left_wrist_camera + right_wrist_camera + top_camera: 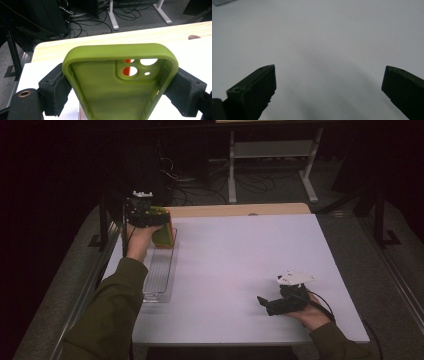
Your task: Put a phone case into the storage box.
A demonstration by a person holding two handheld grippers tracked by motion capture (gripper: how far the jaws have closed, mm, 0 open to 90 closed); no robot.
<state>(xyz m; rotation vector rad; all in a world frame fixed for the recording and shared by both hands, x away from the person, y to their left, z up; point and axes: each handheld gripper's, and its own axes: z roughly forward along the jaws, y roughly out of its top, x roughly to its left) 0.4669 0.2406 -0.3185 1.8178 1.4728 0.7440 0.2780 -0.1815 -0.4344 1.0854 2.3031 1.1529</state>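
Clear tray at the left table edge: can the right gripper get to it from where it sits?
Probably yes. The right gripper rests open near the front right, and bare white table lies between it and the clear tray. The left gripper, holding the green phone case, crowds the far end.

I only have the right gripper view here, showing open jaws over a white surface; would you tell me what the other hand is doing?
Observer: The left claw is shut on a green phone case, pads pressing both long sides.
Operator: Thank you. Where over the table is it?
Observer: At the far left corner, above a clear tray along the table's left edge.
Operator: Is anything else with the case?
Observer: Something orange shows through its camera holes; I cannot tell what.
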